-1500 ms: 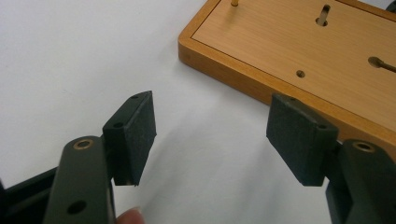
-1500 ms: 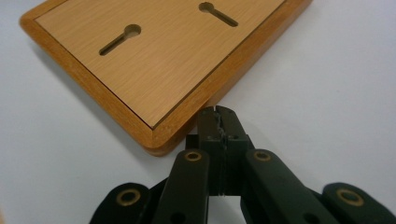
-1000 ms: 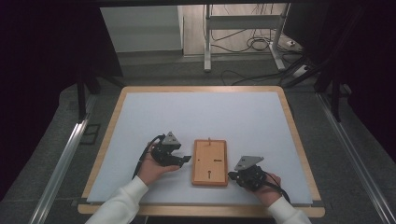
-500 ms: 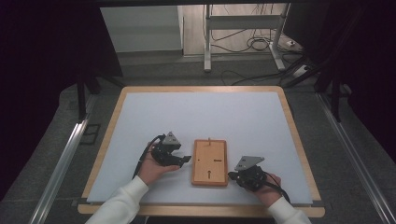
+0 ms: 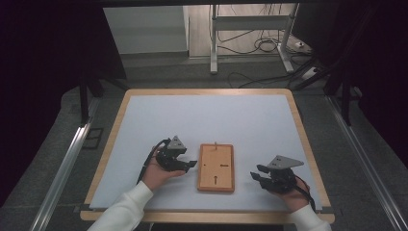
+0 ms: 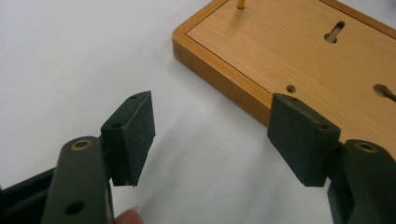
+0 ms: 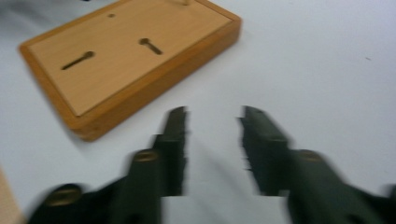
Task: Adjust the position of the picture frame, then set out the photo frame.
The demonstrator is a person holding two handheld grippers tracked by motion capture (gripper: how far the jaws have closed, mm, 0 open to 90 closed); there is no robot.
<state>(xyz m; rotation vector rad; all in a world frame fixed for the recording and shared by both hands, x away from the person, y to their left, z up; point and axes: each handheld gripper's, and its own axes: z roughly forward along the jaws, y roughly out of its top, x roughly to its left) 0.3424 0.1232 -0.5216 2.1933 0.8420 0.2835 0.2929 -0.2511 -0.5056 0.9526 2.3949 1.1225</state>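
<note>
I'm holding the left hand-held gripper (image 5: 191,164) spread beside the wooden board (image 5: 216,167); the right hand-held gripper (image 5: 256,173) has just been opening, nothing between.

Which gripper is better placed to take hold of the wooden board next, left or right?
Left, probably. The left gripper sits right beside the wooden board, jaws open, one pad over its edge. The right gripper stands farther off across bare table; its jaws have just been opening, nothing between them.
</note>
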